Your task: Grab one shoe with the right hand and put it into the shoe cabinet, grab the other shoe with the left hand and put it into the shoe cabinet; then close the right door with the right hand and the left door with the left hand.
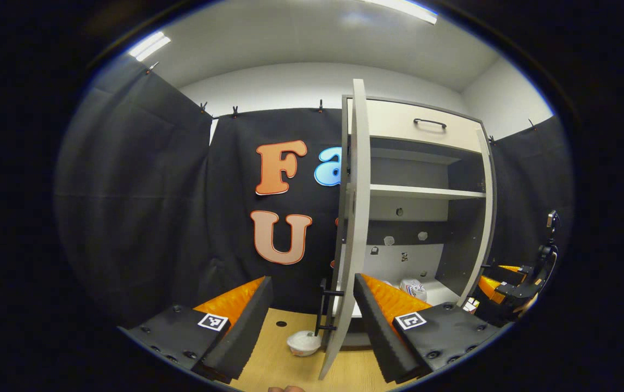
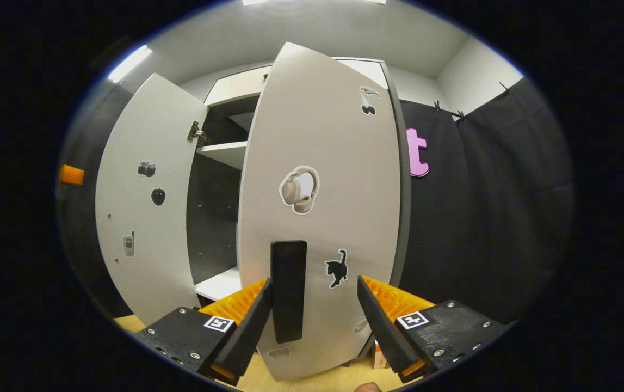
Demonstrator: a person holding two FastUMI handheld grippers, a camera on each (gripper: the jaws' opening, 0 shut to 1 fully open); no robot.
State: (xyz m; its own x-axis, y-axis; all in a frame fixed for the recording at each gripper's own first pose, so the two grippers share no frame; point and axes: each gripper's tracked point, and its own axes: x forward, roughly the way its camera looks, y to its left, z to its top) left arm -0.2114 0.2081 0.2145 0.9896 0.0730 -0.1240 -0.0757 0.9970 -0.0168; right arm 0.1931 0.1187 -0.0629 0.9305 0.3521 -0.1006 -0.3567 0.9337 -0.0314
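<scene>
Left gripper view, left claw (image 1: 312,316) wide, left door (image 1: 352,228) edge-on between fingers, white bowl (image 1: 304,343) on floor.

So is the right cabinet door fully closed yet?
No, in the right gripper view the right door stands partly open, and the right gripper sits open around its handle.

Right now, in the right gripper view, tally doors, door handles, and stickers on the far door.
Doors: 2, near door and far door
Handle: 1
Far-door stickers: 3, camera, apple, phone
Total: 6
</scene>
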